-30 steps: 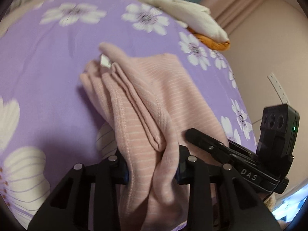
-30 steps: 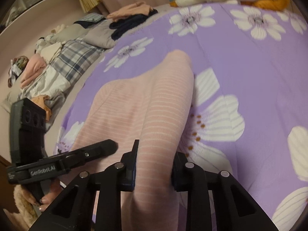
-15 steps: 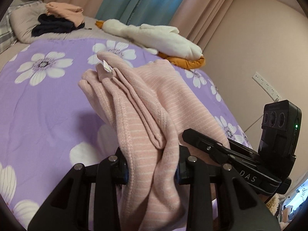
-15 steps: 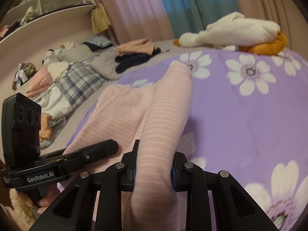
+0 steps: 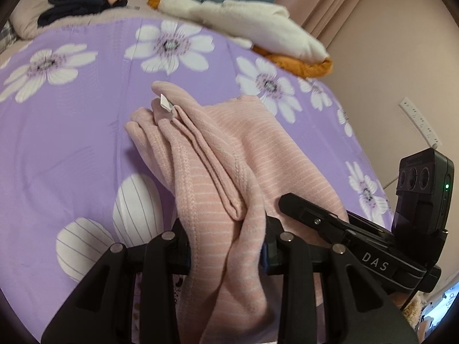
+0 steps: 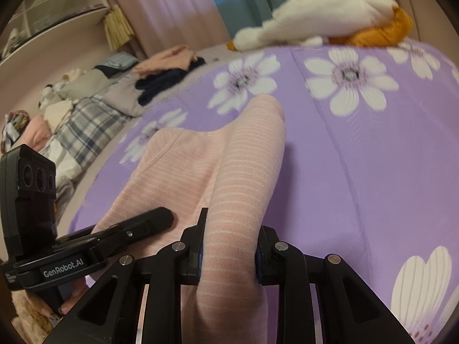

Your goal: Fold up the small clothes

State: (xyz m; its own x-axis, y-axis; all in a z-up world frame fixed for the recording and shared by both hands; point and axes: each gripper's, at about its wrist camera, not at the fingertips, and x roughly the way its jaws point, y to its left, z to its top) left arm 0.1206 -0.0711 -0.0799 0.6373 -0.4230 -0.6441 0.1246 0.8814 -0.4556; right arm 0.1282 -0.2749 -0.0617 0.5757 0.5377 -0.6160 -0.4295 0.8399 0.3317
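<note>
Left wrist view: left tongs [image 5: 226, 246] clamped on a bunched edge of the pink striped garment [image 5: 229, 154], which trails forward over the purple floral bedsheet [image 5: 71, 149]; right tongs [image 5: 289, 200] alongside.
Right wrist view: right tongs [image 6: 228, 253] gripping a rolled fold of the garment [image 6: 243, 172]; left tongs [image 6: 163, 215] beside.

Both hand-held grippers [image 5: 226, 253] [image 6: 228, 253] side by side, jaws clamped, angled down.

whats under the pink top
The pink top lies on the purple flowered bedspread, its near end gathered up off it. Whatever sits beneath the spread-out part is covered by the cloth.
</note>
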